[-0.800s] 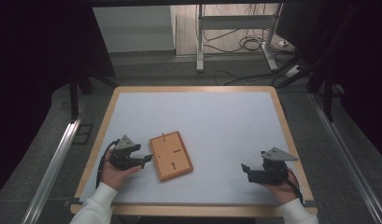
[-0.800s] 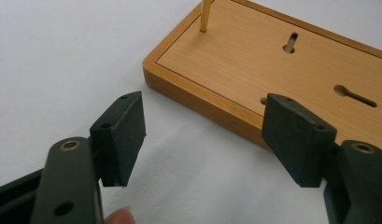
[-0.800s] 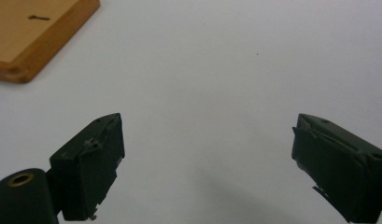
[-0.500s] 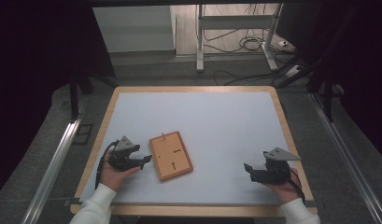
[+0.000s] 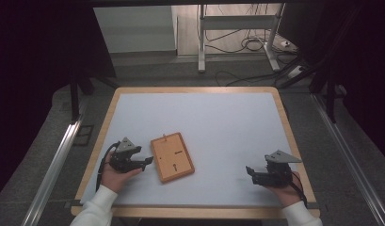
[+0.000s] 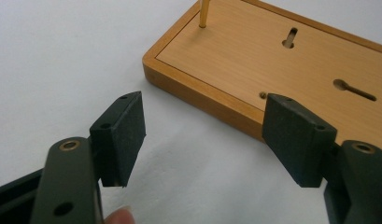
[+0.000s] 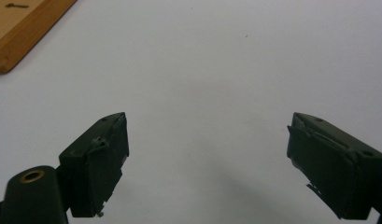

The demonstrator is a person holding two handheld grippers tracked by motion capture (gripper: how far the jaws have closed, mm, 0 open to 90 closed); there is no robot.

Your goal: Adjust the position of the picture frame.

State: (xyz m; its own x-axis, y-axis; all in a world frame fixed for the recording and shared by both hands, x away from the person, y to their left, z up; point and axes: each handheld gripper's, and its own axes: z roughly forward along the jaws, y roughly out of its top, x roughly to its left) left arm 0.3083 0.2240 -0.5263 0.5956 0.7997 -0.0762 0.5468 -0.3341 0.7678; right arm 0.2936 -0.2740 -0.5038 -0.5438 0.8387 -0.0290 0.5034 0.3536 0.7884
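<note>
- Over on the left, the left gripper (image 5: 144, 163) sits low on the table (image 5: 228, 127), its jaws spread wide with nothing between them, tips just beside the near long edge of the wooden board (image 5: 172, 157) but not touching it.
- From the left gripper view, that board (image 6: 272, 60) lies flat, a thin brass pin (image 6: 203, 13) standing upright near one corner and two keyhole slots cut in its face; one jaw already overlaps the board's edge in the picture.
- My read: this is the approach, grip not yet made. Next move calls for easing the jaws forward to straddle the board's edge, then closing squarely so it doesn't skid on the smooth surface.
- The left hand is cupped under its gripper, palm up, wrist near level, pointing toward the right.
- Far right, the right gripper (image 5: 252, 173) rests well apart from the board, jaws likewise wide and empty, aimed back toward the centre.
- In the right gripper view the board's corner (image 7: 25, 32) is probably the tan piece at top left — it's soft there.
</note>
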